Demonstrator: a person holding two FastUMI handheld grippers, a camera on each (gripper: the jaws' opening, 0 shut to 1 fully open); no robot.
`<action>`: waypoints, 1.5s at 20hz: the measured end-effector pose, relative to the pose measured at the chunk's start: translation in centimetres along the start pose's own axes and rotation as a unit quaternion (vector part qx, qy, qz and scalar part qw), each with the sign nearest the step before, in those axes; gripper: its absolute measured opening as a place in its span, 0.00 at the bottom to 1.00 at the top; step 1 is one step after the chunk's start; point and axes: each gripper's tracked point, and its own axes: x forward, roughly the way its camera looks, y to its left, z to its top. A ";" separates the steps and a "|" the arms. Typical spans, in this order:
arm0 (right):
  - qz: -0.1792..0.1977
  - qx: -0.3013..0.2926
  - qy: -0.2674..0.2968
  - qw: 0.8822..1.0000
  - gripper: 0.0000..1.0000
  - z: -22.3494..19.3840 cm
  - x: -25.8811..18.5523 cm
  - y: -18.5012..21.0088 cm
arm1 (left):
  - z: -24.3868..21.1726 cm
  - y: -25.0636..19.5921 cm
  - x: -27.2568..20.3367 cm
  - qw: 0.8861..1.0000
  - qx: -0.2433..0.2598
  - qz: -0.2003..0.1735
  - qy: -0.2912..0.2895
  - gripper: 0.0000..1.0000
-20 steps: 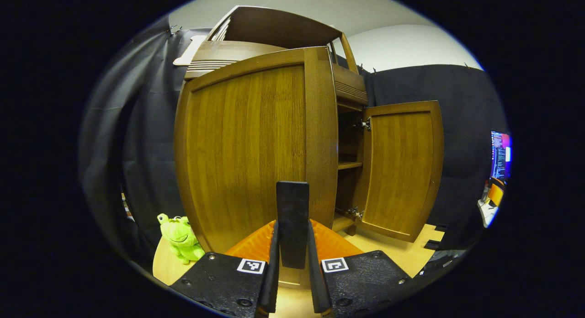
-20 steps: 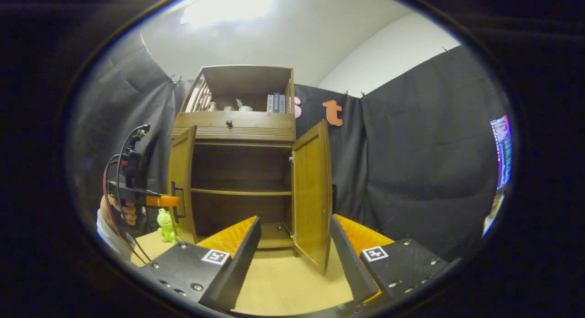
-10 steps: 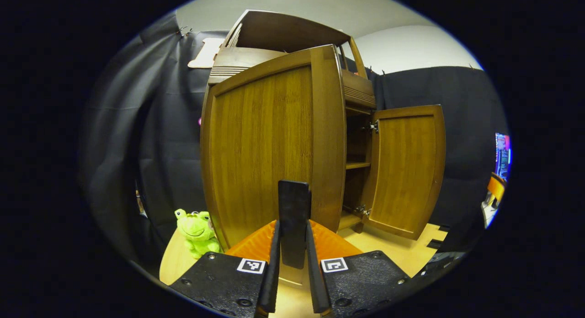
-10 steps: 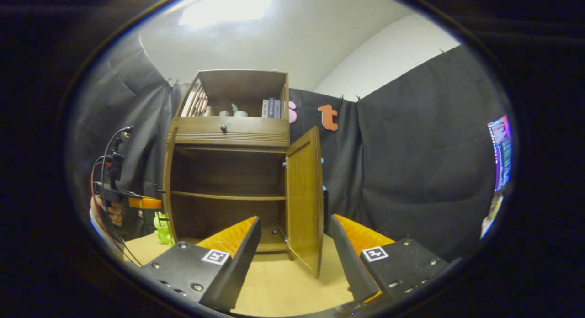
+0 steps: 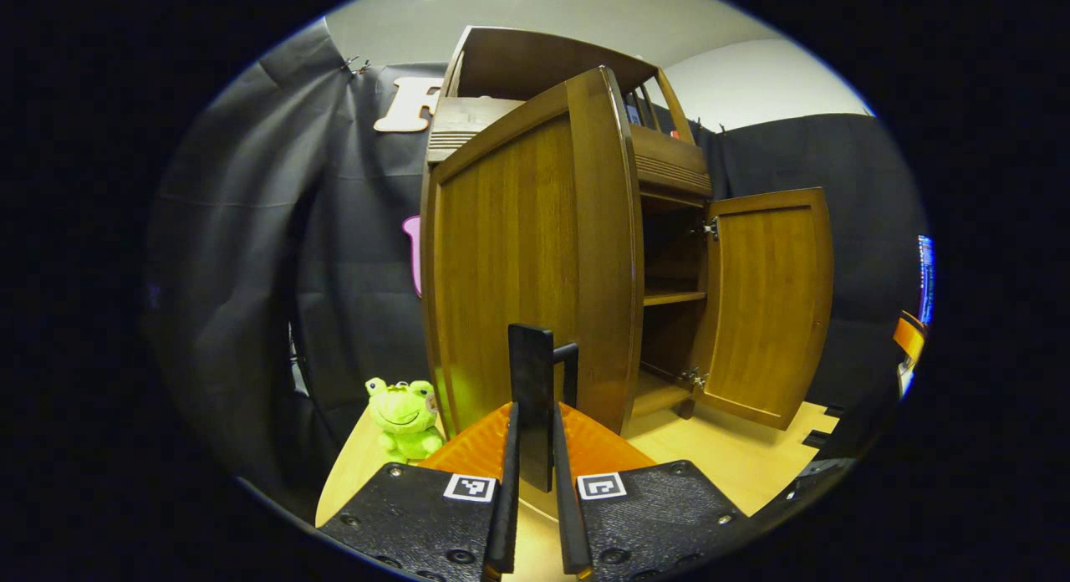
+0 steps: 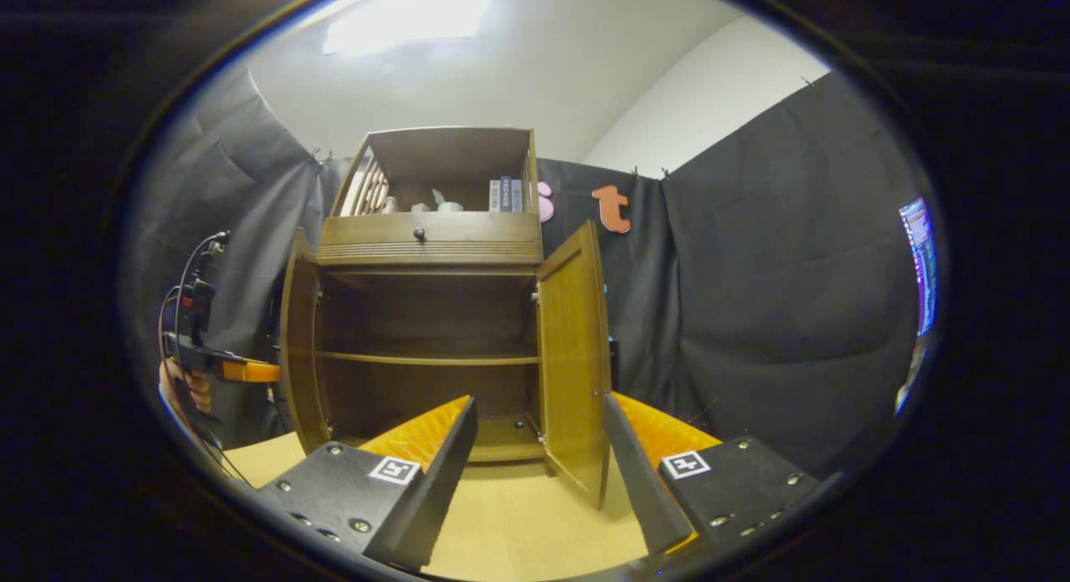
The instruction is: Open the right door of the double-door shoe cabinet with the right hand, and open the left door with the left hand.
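Note:
The wooden shoe cabinet (image 6: 430, 239) stands on the table with both doors swung out. In the left gripper view, the left door (image 5: 518, 256) looms close, and my left gripper (image 5: 534, 410) is shut on its black handle (image 5: 531, 356). Farther right, the right door (image 5: 769, 298) hangs wide open. In the right gripper view, the left door (image 6: 297, 339) is seen edge-on, with the left gripper (image 6: 242, 370) and the hand (image 6: 188, 390) holding it just beside it. My right gripper (image 6: 539, 402) is open, holding nothing, a little back from the right door (image 6: 573, 348).
A green plush frog (image 5: 405, 415) sits on the light wooden table (image 6: 501, 532) left of the cabinet. Inside the cabinet is one bare shelf (image 6: 426, 359). Books and small items fill the top compartment (image 6: 468, 193). Black cloth walls surround the booth.
The left gripper has pulled the left door farther open by its handle, so the door now hides the frog in the right gripper view. The right gripper has stayed open and nearly still.

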 end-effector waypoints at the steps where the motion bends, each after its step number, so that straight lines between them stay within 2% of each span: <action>1: 0.007 0.003 0.002 1.000 0.85 -0.2 0.0 0.4 | 0.1 0.3 -0.3 1.000 0.002 0.006 -0.007 0.19; 2: 0.016 0.010 0.001 1.000 0.89 -0.2 0.0 0.8 | 0.0 0.6 -0.6 1.000 0.008 0.010 -0.010 0.18; 6: 0.056 0.018 0.014 0.998 0.91 -1.2 0.0 3.3 | -0.1 2.9 -1.5 0.999 0.012 0.038 -0.009 0.14; 8: 0.065 0.010 0.010 0.998 0.91 -1.2 -0.2 3.9 | -0.2 4.1 -2.0 0.999 0.010 0.053 0.000 0.13; 9: 0.074 0.011 0.010 0.997 0.91 -1.2 -0.3 4.3 | -0.1 4.7 -2.1 0.998 0.016 0.059 0.000 0.08; 10: 0.080 0.012 0.008 0.997 0.91 -1.3 -0.6 4.6 | -0.2 5.4 -2.3 0.998 0.022 0.063 0.003 0.11; 12: 0.085 0.018 0.005 0.996 0.91 -1.1 -0.7 4.7 | -0.1 6.9 -2.5 0.997 0.032 0.073 0.001 0.09; 14: 0.093 0.032 0.006 0.995 0.91 -1.3 -0.9 5.1 | -0.2 9.5 -2.9 0.994 0.031 0.104 0.003 0.12; 15: 0.097 0.038 0.008 0.994 0.91 -1.5 -0.9 5.4 | -0.4 10.6 -3.0 0.994 0.028 0.109 0.010 0.08; 16: 0.099 0.038 0.010 0.994 0.85 -1.6 -1.0 5.4 | 0.1 10.5 -2.8 0.996 0.007 0.089 -0.001 0.07; 18: 0.093 0.030 0.011 0.995 0.84 -1.6 -1.0 5.2 | -0.2 10.9 -2.9 0.997 -0.011 0.080 0.010 0.04; 20: 0.091 0.033 0.006 0.995 0.85 -1.2 -1.3 5.2 | -0.4 11.2 -2.7 0.998 -0.014 0.066 0.009 0.03; 21: 0.092 0.037 0.005 0.995 0.91 -1.1 -1.4 5.3 | -0.3 11.0 -2.8 0.998 -0.015 0.061 0.008 0.01; 22: 0.091 0.038 0.005 0.995 0.85 -1.2 -1.4 5.4 | -0.3 11.1 -2.7 0.998 -0.014 0.060 0.006 0.04; 30: 0.084 0.035 0.018 0.996 0.85 -2.0 -1.2 5.2 | -0.6 11.2 -3.1 0.998 -0.022 0.061 0.000 0.11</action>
